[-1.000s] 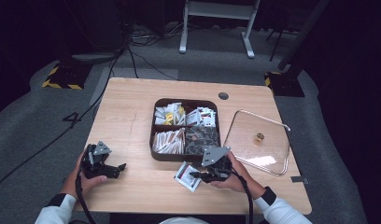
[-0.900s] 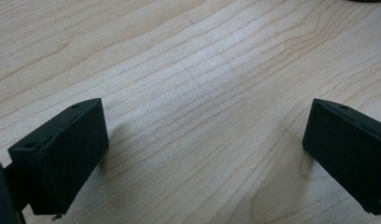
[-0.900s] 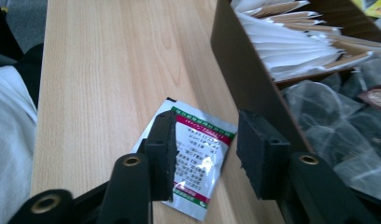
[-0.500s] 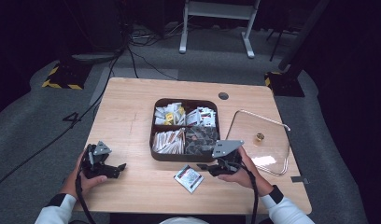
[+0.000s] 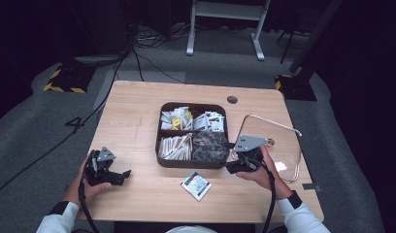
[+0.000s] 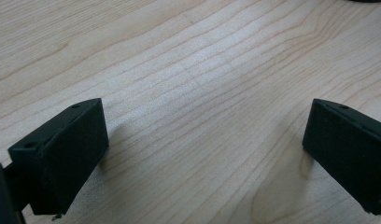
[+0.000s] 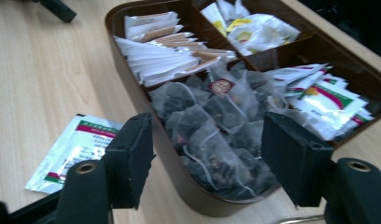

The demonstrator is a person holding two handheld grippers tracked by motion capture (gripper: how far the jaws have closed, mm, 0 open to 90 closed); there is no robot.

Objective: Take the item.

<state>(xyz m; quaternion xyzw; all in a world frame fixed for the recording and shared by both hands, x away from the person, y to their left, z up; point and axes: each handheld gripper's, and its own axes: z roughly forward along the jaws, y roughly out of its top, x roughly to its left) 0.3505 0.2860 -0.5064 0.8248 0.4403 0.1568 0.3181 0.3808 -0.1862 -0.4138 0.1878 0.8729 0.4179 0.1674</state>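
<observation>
The right gripper [image 5: 233,167] hung at the near right corner of the brown box [image 5: 192,164] on the wooden bench [image 5: 138,111]. Its fingers [image 7: 132,158] had just been opening and stood wide, with nothing held between them. In the right gripper view they pointed at the dark mesh tea bags [image 7: 216,126] in the box's near right part. A white packet [image 5: 196,185] with red and green print lay flat on the bench, just in front of the box and left of the right gripper. The box had four parts: brown and white paper sachets [image 5: 174,145] in the near left one, yellow and white packets [image 5: 175,119] in the far left one, and white packets with red marks [image 5: 208,121] in the far right one. A clear glass lid [image 5: 271,145] lay on the bench to the right of the box. The left gripper [image 5: 113,175] rested low over bare wood, well apart from the box, and its fingers [image 6: 62,149] stood wide and empty.
</observation>
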